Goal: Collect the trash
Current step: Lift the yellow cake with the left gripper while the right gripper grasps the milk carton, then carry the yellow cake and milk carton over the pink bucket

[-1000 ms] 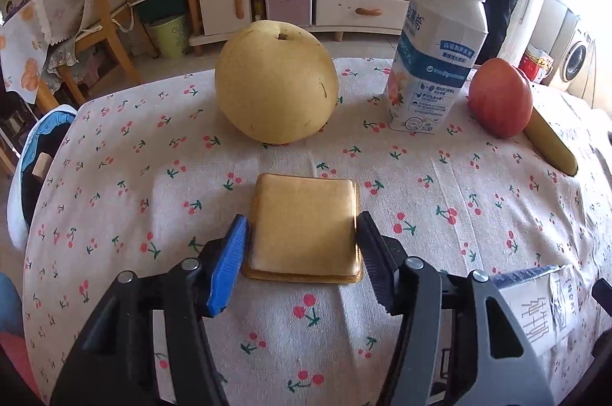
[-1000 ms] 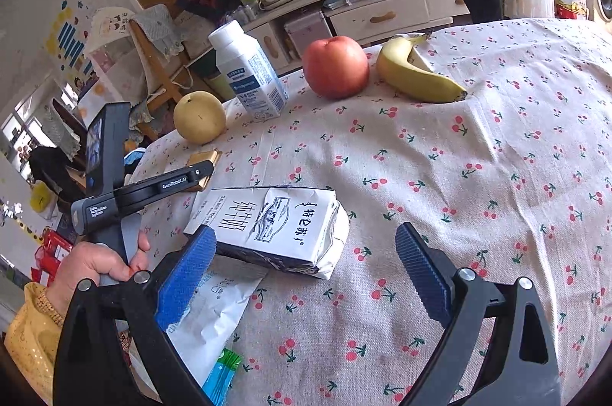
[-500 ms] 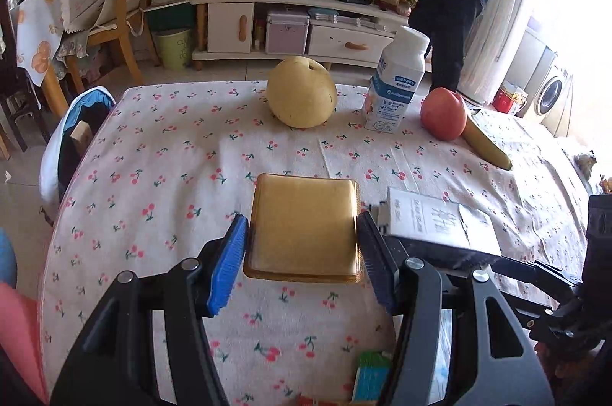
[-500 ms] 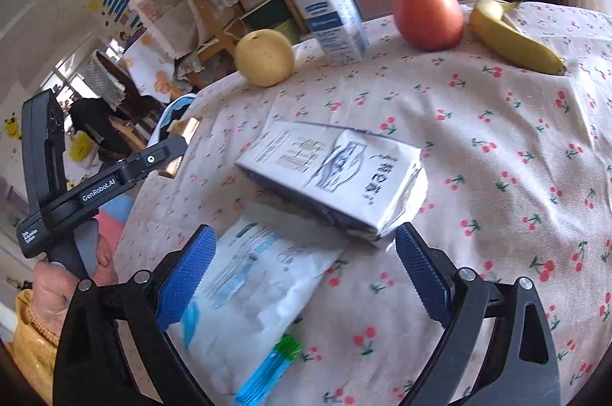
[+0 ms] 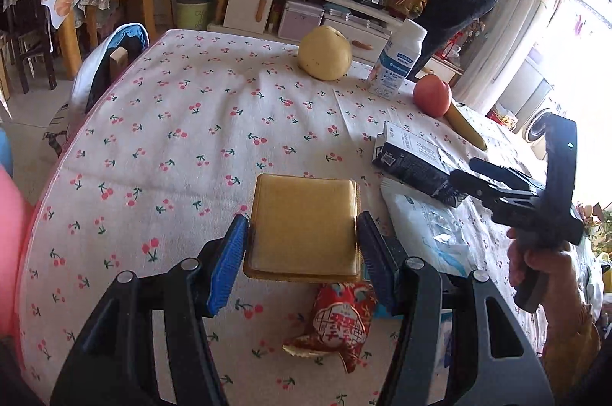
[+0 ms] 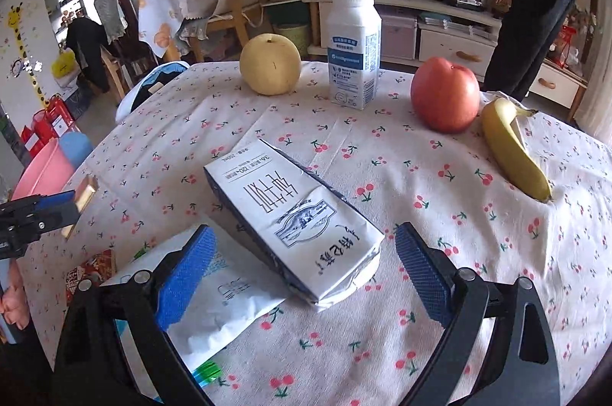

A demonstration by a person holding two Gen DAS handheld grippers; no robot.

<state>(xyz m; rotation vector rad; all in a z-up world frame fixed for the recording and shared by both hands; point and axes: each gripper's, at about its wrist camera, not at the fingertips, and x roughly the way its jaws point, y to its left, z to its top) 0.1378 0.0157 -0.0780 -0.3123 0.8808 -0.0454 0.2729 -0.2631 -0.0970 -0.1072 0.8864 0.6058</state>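
Left wrist view, left claw (image 5: 302, 241) gripping gold packet (image 5: 304, 228), red wrapper (image 5: 336, 323) beneath; right claw (image 6: 302, 270) open around flattened carton (image 6: 294, 215).

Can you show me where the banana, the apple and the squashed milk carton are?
banana (image 6: 512, 153): right wrist view, middle of its yellow peel.
apple (image 6: 445, 94): right wrist view, its red front.
milk carton (image 6: 290, 211): right wrist view, printed top face.

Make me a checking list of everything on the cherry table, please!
Surface: cherry-print tablecloth, creased.
Job's things: gold packet in left gripper; flattened milk carton overlapping white plastic bag; red wrapper.
Clutter: pear, upright milk bottle, apple, banana.
Grippers: left shut on packet; right gripper open around carton end.
Cables: nothing seen.
Surroundings: chairs, shelf, person standing behind.
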